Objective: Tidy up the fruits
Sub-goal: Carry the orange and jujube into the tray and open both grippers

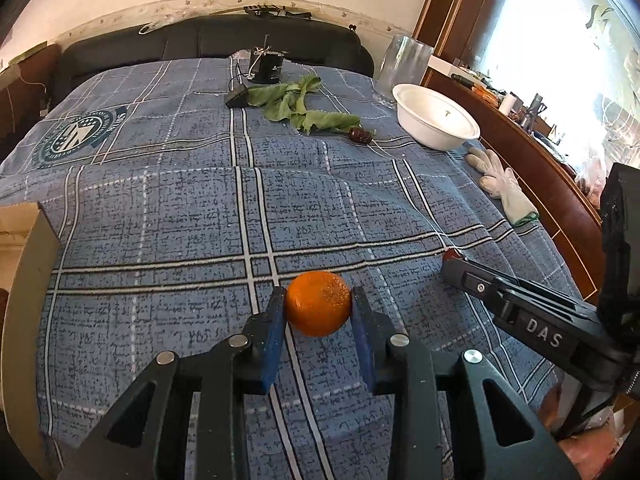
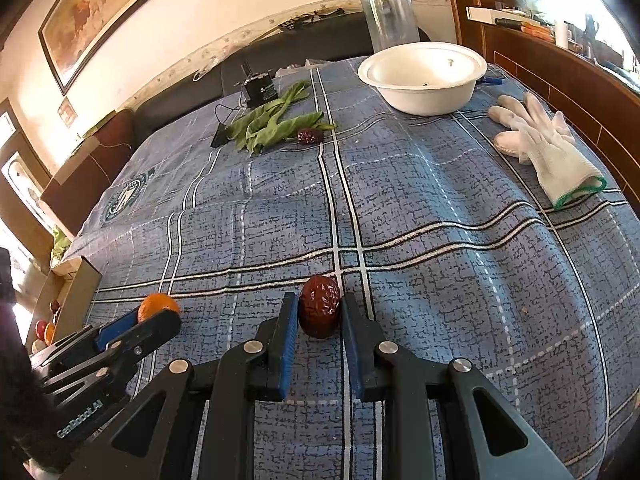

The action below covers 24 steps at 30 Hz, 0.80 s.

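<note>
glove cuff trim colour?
Green edging on the white glove; clearest in the right wrist view.

Broad bare stretch of plaid bedspread (image 2: 400, 208) mid-bed, open for passing, leafy greens (image 2: 272, 124) and a second red date (image 2: 310, 136) clustered far back, white bowl (image 2: 424, 80) far right, white gloves (image 2: 548, 140) along right edge

On the cloth I count one orange (image 1: 318, 304), two dates (image 2: 320, 306) (image 2: 309, 136), one white bowl (image 2: 422, 76), one pair of gloves (image 2: 540, 140), one heap of green leaves (image 2: 272, 124), and one clear jar (image 2: 390, 20).
</note>
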Tool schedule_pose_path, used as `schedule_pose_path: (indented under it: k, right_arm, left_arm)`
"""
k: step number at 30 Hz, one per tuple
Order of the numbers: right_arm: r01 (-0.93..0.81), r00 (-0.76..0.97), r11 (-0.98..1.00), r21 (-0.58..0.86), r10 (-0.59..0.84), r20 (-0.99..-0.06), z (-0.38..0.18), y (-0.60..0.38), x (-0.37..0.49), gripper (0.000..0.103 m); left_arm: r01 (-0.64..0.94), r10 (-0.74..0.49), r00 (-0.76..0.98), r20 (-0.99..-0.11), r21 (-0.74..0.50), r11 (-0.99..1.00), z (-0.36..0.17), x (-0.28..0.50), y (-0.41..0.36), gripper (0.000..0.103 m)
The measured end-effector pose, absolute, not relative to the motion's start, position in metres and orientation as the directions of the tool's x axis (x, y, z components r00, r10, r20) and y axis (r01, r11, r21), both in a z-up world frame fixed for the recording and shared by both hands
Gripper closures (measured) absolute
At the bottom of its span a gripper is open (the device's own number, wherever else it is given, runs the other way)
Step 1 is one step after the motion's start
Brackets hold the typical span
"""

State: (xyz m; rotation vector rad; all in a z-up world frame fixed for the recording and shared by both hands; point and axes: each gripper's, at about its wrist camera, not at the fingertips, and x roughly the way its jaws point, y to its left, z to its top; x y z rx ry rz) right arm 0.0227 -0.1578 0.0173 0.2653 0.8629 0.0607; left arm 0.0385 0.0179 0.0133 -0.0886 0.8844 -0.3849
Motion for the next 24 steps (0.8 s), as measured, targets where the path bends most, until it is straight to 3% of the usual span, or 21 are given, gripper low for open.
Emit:
schedule_pose_path:
  k: [7, 11, 16, 24]
  right_arm:
    - [0.037, 0.684, 0.977, 0.209, 0.127, -0.719, 0.024, -0.149, 0.015, 0.08]
    - [-0.001, 0.701, 0.989, 0.15, 0.107, -0.705, 0.029, -0.134, 0.013, 0.08]
    - [-0.059, 0.686, 0.984, 0.166, 0.161, -0.71, 0.035, -0.11, 0.009, 0.08]
    - [-0.27, 0.614, 0.917, 0.293, 0.398, -0.681, 0.062, -0.021, -0.015, 0.079]
  left_arm:
    - [0.251, -0.414, 0.631, -0.656, -0.332, 0.909, 0.052, -0.007, 0.063, 0.073]
    - [0.187, -0.384, 0.66, -0.646, -0.353, 0.917, 0.062, -0.036, 0.111, 0.073]
    - [0.036, -0.246, 0.712, -0.658, -0.315, 0.948, 0.068, -0.067, 0.188, 0.073]
    - [-0.202, -0.031, 0.742, -0.67, -0.268, 0.942, 0.071, -0.104, 0.287, 0.072]
